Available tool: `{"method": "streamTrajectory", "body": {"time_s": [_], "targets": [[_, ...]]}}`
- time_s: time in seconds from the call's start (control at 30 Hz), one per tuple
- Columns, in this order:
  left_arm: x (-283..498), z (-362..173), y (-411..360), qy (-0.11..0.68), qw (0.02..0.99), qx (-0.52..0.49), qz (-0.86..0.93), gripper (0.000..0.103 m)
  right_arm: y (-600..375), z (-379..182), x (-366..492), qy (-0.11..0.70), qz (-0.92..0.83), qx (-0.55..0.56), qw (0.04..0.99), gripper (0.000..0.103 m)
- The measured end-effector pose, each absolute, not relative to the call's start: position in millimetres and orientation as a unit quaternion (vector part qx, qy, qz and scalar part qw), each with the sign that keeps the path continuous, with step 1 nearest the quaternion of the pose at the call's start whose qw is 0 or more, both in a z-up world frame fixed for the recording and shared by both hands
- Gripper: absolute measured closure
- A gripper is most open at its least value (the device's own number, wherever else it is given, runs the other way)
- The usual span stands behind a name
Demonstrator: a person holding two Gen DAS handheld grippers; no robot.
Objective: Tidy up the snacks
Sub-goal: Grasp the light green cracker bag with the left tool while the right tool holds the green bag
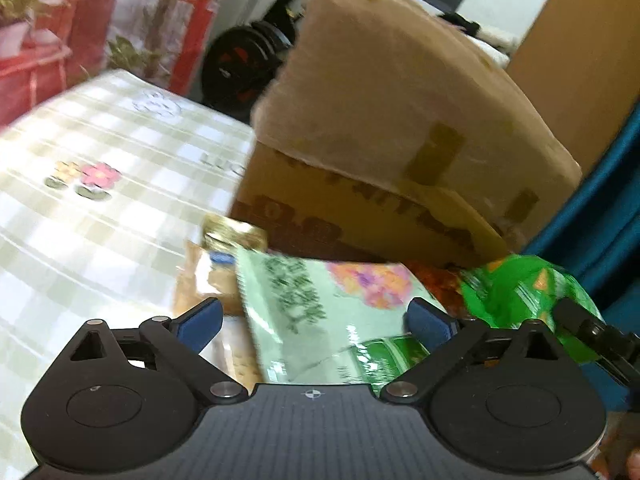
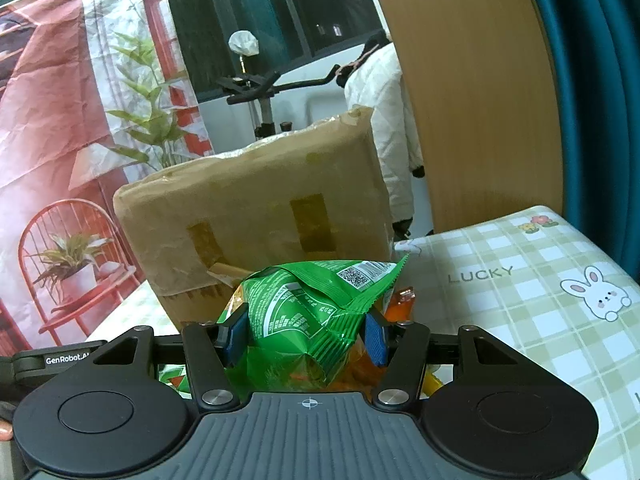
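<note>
The task looks barely begun. The right gripper (image 2: 305, 338) has its fingers (image 2: 375, 338) closed on a bright green snack bag (image 2: 316, 312), lifted in front of the cardboard box (image 2: 256, 208) but not yet in it. The left gripper (image 1: 316, 320) has its fingers (image 1: 200, 320) spread wide and empty above a pale green packet (image 1: 320, 300). That packet lies with a brown packet (image 1: 208, 284) and a gold-wrapped one (image 1: 234, 236) on the checked worktop (image 1: 100, 200) beside the box, all unsorted. Whether anything is already inside the box cannot be told.
</note>
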State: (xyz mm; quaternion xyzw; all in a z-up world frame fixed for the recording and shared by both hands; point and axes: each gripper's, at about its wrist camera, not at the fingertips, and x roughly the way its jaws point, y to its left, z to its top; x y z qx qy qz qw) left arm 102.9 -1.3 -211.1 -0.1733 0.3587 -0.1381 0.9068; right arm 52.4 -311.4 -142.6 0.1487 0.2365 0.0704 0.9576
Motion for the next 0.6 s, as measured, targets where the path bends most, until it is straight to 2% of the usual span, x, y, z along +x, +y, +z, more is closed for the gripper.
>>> {"method": "streamTrajectory", "body": {"time_s": [0.3,0.43,0.6], "targets": [[103,-228,-18,0.370,0.896,-0.175,-0.172,0.001,-309,-143,54,0.237,0.076,0.149,0.957,0.050],[100,-222,-11,0.363,0.895,-0.190,-0.174,0.017,-306,-141,54,0.237,0.079,0.147,0.957,0.050],[88,-203,-6,0.343,0.911,-0.162,-0.160,0.025,-305,-131,52,0.224,0.084,0.142,0.961,0.050]]}}
